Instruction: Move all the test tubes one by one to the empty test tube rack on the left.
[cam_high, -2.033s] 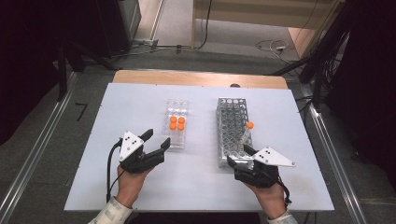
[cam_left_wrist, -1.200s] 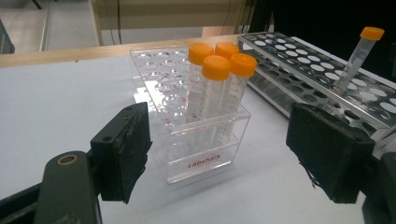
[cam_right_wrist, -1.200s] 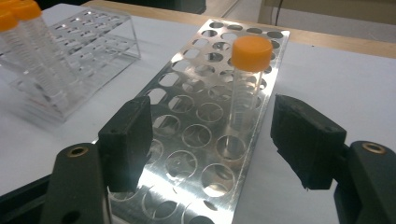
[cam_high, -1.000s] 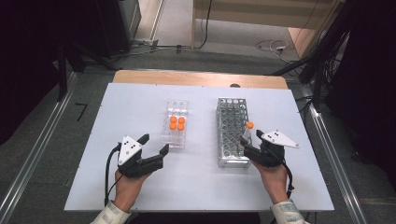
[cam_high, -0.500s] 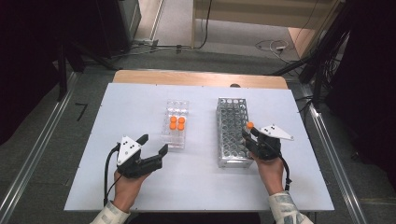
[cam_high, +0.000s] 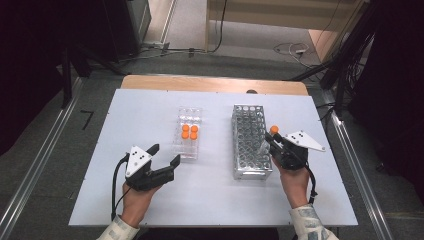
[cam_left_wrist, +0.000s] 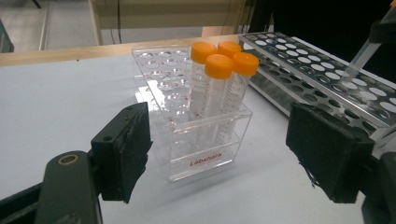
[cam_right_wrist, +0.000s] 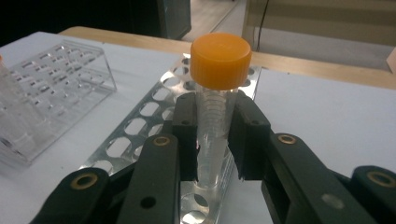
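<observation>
moved since earlier: right gripper (cam_high: 274, 141) has travelled up the table from its near edge to the right side of the metal rack (cam_high: 250, 141), carrying the tube; left gripper (cam_high: 163, 159) has barely shifted.
right claw: pinching an orange-capped tube (cam_right_wrist: 216, 107) below its cap, tube upright over the rack's edge holes.
left claw: spread wide, holding nothing, just short of the clear rack (cam_left_wrist: 187, 109).
risk: as a judgement, the tube tip could miss a hole and catch the metal plate, tilting in the pads or nudging the rack; the grip is high, so the bottom may swing.
clear rack holds: four orange-capped tubes (cam_high: 189, 131), clustered together, other wells empty.
metal rack holds: no tubes seated that i can see.
</observation>
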